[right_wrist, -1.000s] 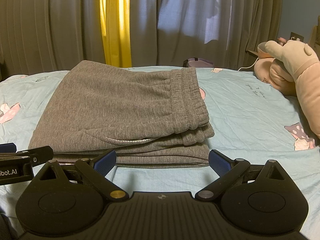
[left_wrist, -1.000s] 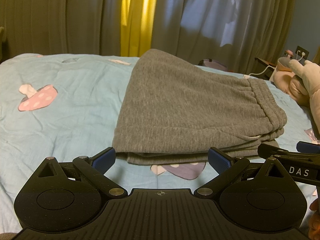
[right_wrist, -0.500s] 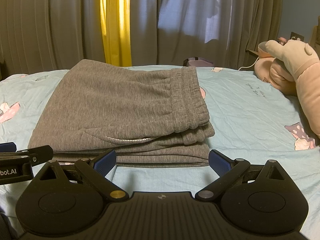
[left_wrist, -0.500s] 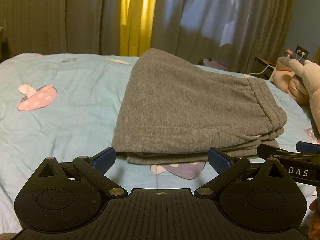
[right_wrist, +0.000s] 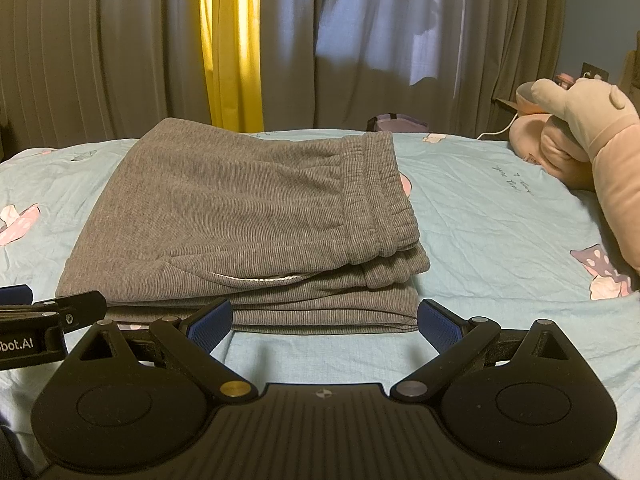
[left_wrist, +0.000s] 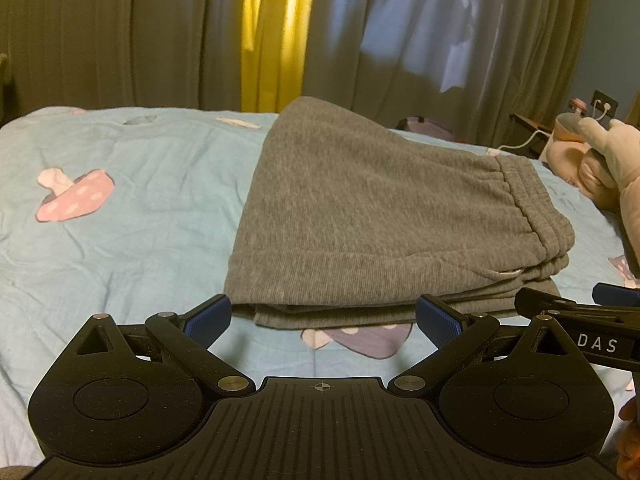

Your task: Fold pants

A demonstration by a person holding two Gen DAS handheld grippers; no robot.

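On the bed point(left_wrist: 120, 248), near its middle, lie the grey pants point(left_wrist: 372, 216), folded into a compact stack of several layers; the elastic waistband point(right_wrist: 376, 196) forms the stack's right edge, and a white drawstring point(right_wrist: 256, 279) shows between the layers at the front. The stack rests flat on a light blue sheet printed with mushroom figures, one pink mushroom point(left_wrist: 74, 200) lying well to the left and another partly covered by the front edge of the stack. The left gripper point(left_wrist: 322, 320) hovers just before the front left part of the stack, its blue-padded fingers point(left_wrist: 210, 317) spread wide and holding nothing. The right gripper point(right_wrist: 324, 320) hovers just before the front right part, its fingers point(right_wrist: 438, 322) likewise spread and empty; neither touches the cloth. A pink and grey plush toy point(right_wrist: 580, 128) lies at the right side of the bed. Closed curtains point(right_wrist: 120, 48) hang behind, with one yellow panel point(right_wrist: 230, 48) among the grey.
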